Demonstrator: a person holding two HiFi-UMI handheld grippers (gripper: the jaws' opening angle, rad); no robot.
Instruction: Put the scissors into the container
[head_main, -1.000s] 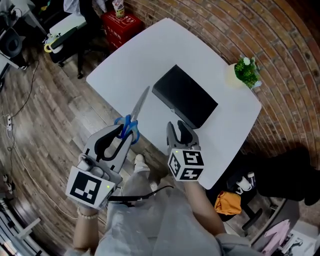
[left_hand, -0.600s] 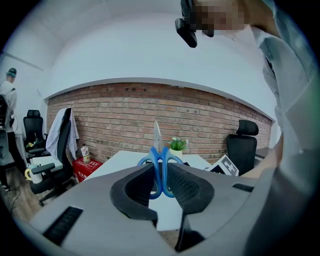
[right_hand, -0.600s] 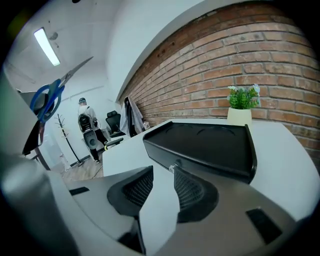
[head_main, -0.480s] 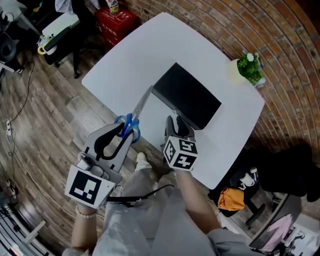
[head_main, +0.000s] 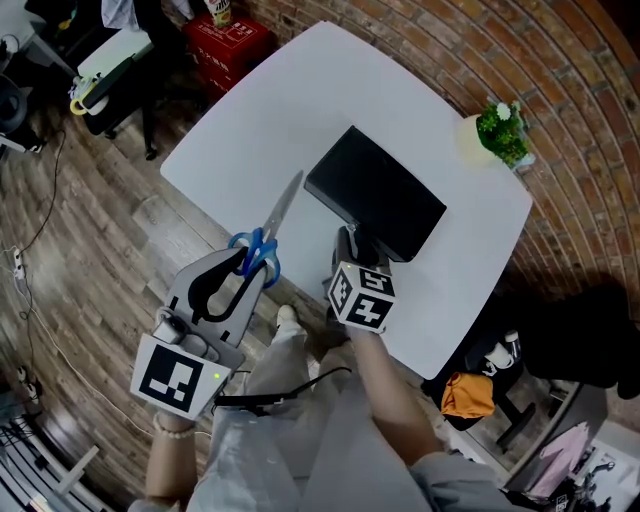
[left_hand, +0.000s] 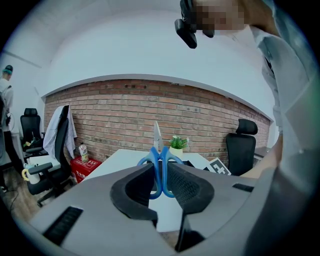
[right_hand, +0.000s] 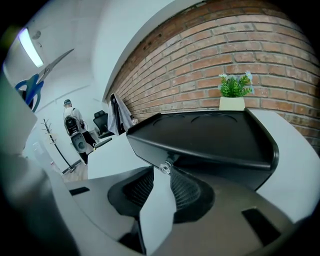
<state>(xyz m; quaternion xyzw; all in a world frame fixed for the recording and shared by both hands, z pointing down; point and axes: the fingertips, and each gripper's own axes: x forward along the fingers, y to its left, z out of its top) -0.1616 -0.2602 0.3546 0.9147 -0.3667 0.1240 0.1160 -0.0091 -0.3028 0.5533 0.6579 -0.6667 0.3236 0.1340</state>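
Head view: my left gripper (head_main: 250, 262) is clenched on the blue-handled steel scissors (head_main: 268, 232). The handles are in the jaws and the blades point up and away over the near-left edge of the white square table (head_main: 290, 110). The scissors are held in the air, to the left of the black rectangular plastic container (head_main: 375, 195) and clear of it. My right gripper (head_main: 352, 248) sits at the container's near edge. A small green potted plant (head_main: 498, 135) is at the table's far right corner.

Left gripper view: the jaws press both blue handle loops of the scissors (left_hand: 159, 162) between the pads of the left gripper (left_hand: 160, 175), with the blade tip standing upright. The brick wall (left_hand: 120, 115) is behind.

Right gripper view: the right gripper (right_hand: 161, 176) is released, jaws slightly apart. A small shiny clasp (right_hand: 164, 169) on the near rim of the container (right_hand: 210, 137) sits between the tips. I cannot tell whether the pads touch it. The scissors (right_hand: 31, 86) show at upper left and the plant (right_hand: 234, 90) is beyond the container.
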